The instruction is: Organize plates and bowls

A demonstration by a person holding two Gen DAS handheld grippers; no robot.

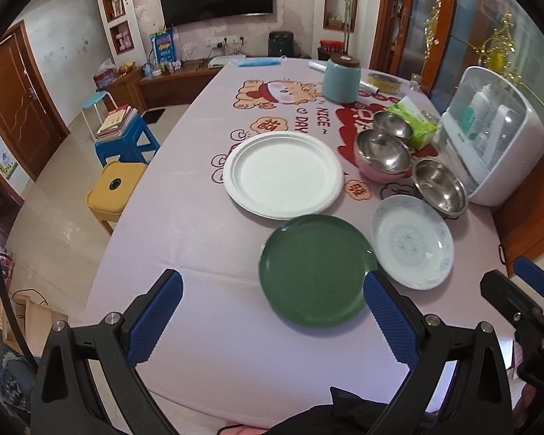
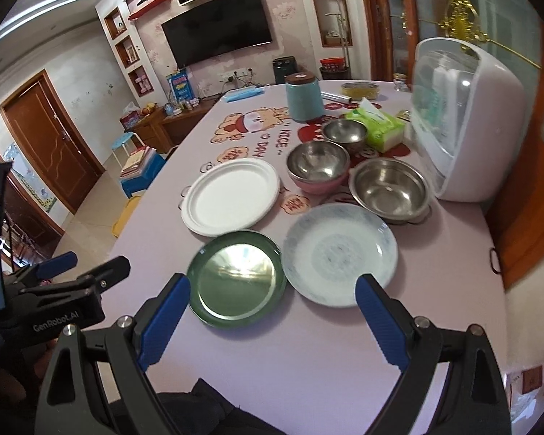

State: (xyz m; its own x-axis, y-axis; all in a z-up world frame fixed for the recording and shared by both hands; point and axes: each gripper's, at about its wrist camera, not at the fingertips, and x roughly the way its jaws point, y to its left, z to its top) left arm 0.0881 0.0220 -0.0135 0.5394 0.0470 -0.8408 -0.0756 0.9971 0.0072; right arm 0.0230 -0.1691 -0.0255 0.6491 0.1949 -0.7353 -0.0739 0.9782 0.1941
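Observation:
A green plate [image 1: 315, 268] [image 2: 235, 278] lies nearest me on the table, beside a white-blue patterned plate [image 1: 413, 241] [image 2: 339, 252]. Behind them lies a large white plate [image 1: 283, 174] [image 2: 230, 195]. Three steel bowls sit at the right: one in a pink bowl [image 1: 382, 152] [image 2: 317, 165], a small far one [image 1: 391, 123] [image 2: 344, 132], a larger one [image 1: 440, 185] [image 2: 390, 188]. My left gripper [image 1: 272, 311] is open and empty over the table's near edge, its right finger over the green plate's rim. My right gripper [image 2: 272, 315] is open and empty before both plates.
A white dome-lidded appliance [image 1: 489, 134] [image 2: 453, 119] stands at the table's right edge. A teal canister [image 1: 341, 79] [image 2: 303, 96] and green tissue pack [image 1: 415, 121] [image 2: 379, 127] sit behind the bowls. Stools [image 1: 116, 188] stand left of the table.

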